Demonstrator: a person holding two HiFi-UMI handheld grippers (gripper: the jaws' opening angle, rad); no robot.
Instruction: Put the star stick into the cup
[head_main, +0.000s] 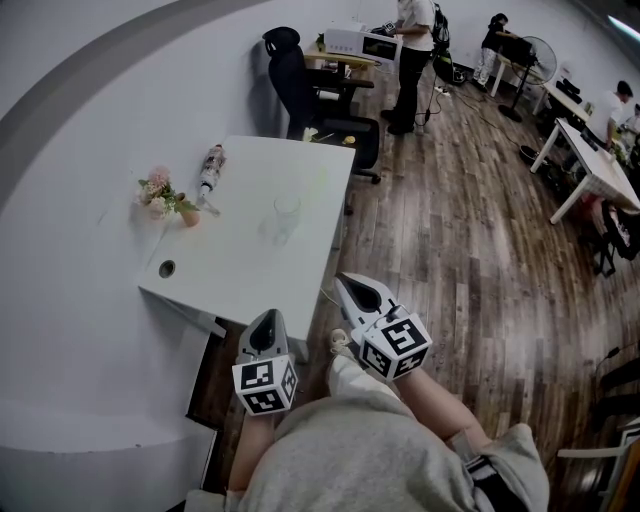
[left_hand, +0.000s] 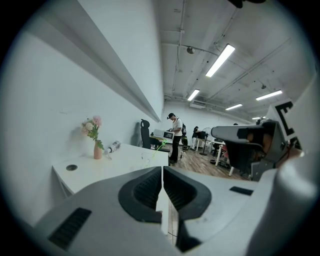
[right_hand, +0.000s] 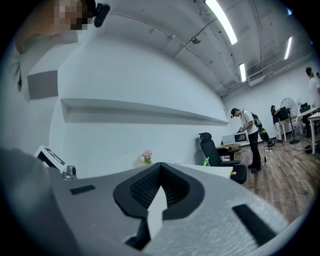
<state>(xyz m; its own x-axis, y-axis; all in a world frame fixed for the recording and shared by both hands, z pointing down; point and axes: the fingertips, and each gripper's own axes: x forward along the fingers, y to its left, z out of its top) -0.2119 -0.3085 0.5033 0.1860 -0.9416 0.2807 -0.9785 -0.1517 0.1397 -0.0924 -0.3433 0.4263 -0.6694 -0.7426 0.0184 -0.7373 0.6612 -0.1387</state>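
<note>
Person's grey lap (head_main: 380, 460) nearest. Just above it, left hand-held gripper (head_main: 268, 318) has jaws together, empty; right hand-held gripper (head_main: 350, 287) likewise together, empty. Both hang off the near edge of the tabletop (head_main: 240, 270). Green star stick (left_hand: 159, 146) lies far across it near the cup (head_main: 287, 206), well apart from both. Label on the bottle (head_main: 211, 165) is too small to read.

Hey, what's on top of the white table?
A vase of pink flowers, a bottle lying on its side, a clear glass cup and a green stick beyond it. The left tool covers part of the table's near edge.
</note>
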